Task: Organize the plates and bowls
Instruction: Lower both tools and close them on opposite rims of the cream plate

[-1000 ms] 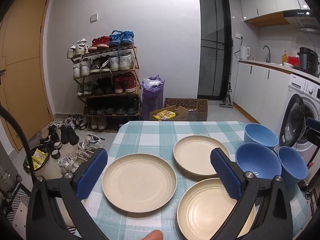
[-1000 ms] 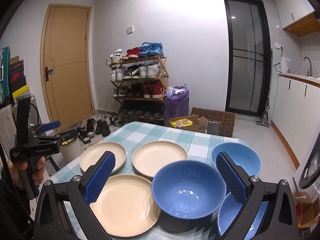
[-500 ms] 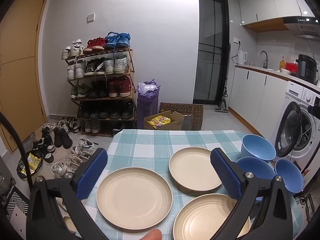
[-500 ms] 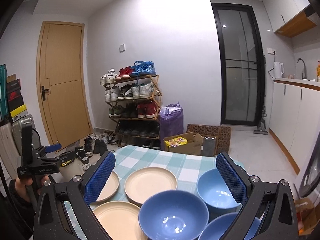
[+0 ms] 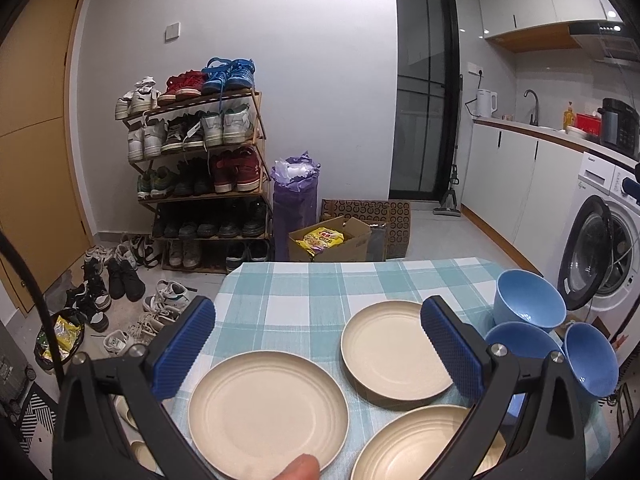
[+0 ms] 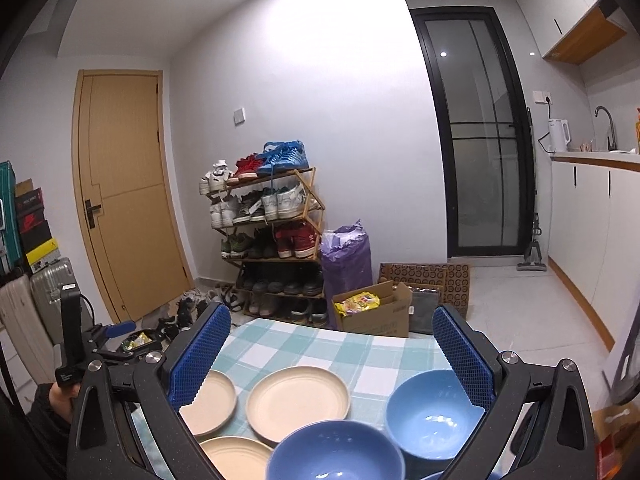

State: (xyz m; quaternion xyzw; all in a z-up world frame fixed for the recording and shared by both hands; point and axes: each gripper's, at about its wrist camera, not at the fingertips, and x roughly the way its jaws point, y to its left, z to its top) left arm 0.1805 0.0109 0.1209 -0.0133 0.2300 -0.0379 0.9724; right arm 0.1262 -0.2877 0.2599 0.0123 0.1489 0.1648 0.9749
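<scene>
Shoe rack [image 5: 200, 168] beyond table [image 5: 320, 280]; plates [image 5: 268, 404] beside bowls [image 5: 528, 300].

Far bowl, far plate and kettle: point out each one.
Far bowl [image 5: 528, 300]: left wrist view, inner wall.
Far plate [image 5: 394, 350]: left wrist view, flat centre.
Kettle [image 5: 486, 103]: left wrist view, white body.

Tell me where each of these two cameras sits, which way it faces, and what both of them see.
Left wrist view: sits on the left gripper, looks across the checked table at three beige plates, toward the shoe rack; its open jaws and a fingertip show.
Right wrist view: sits on the right gripper, higher and tilted up, over the blue bowls; its open jaws show, and the hand holding the left gripper.
Shared: plates, bowls, shoe rack, cardboard box.
</scene>
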